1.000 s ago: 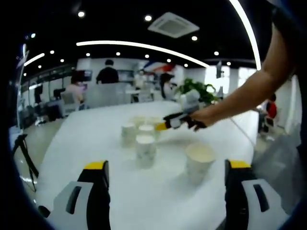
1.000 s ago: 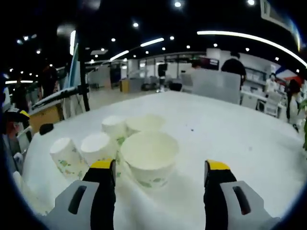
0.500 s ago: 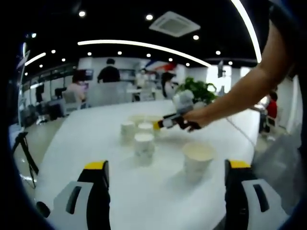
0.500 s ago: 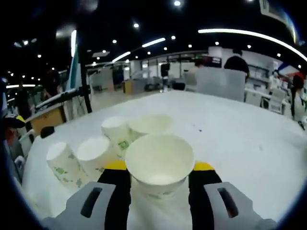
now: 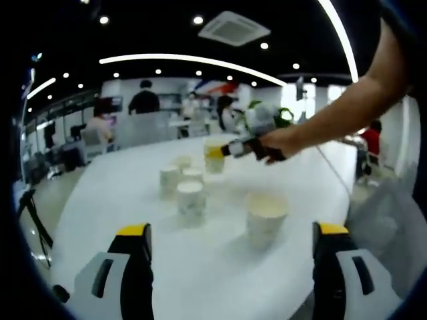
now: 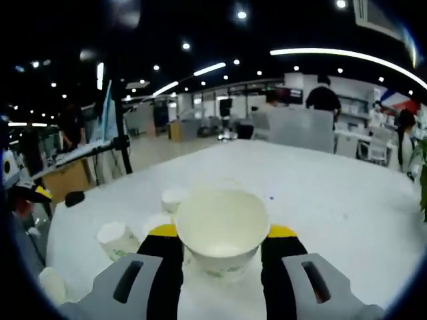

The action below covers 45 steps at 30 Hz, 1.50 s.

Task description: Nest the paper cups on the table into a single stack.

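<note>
Grey grippers, yellow-tipped black fingers (image 5: 136, 248)

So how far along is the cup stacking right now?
Nothing looks nested yet. The right gripper holds one wide white paper cup lifted above the white table; the left gripper is open. Several small paper cups and another wide cup remain.

I see an open office: beyond the white table (image 5: 120, 200), desks and people; above it, a dark ceiling with curved light strips (image 5: 193, 61).
</note>
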Each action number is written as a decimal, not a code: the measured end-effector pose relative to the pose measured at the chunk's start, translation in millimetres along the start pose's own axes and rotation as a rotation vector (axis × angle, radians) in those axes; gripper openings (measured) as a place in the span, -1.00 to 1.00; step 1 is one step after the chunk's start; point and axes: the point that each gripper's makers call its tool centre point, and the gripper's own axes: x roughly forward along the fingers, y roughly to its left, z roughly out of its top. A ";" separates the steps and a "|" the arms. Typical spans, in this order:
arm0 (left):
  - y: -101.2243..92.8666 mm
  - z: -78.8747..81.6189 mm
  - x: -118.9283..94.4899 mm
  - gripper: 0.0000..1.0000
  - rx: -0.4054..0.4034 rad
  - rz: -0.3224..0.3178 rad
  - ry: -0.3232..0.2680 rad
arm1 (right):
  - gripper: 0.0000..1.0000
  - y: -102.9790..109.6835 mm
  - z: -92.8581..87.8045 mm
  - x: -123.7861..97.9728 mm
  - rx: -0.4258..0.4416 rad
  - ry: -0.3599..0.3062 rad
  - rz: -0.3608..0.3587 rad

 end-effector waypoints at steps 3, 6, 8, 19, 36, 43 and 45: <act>3.2 -0.1 1.1 0.99 -0.036 0.003 0.000 | -0.15 -1.7 15.9 -6.6 0.020 -0.009 0.000; 5.4 -3.0 0.9 0.99 -0.032 0.013 0.009 | -0.15 -4.9 30.0 -11.0 0.015 -0.006 -0.010; 6.2 -2.8 1.2 0.99 -0.027 0.012 0.005 | -0.16 -6.3 39.5 -15.0 0.000 -0.010 -0.011; 1.1 -1.4 1.4 0.99 -0.001 -0.008 0.018 | -0.19 -0.5 88.2 -41.8 0.002 -0.032 -0.002; 2.4 -4.0 1.6 0.99 0.003 0.000 0.003 | -0.19 28.3 82.8 -53.9 -0.025 -0.007 0.040; -6.3 -13.1 4.1 0.99 0.043 -0.025 0.037 | -0.19 31.9 81.3 -55.5 -0.023 -0.003 0.042; -10.4 -15.4 4.9 0.99 0.087 -0.034 0.049 | -0.19 34.3 81.1 -56.2 -0.022 -0.004 0.046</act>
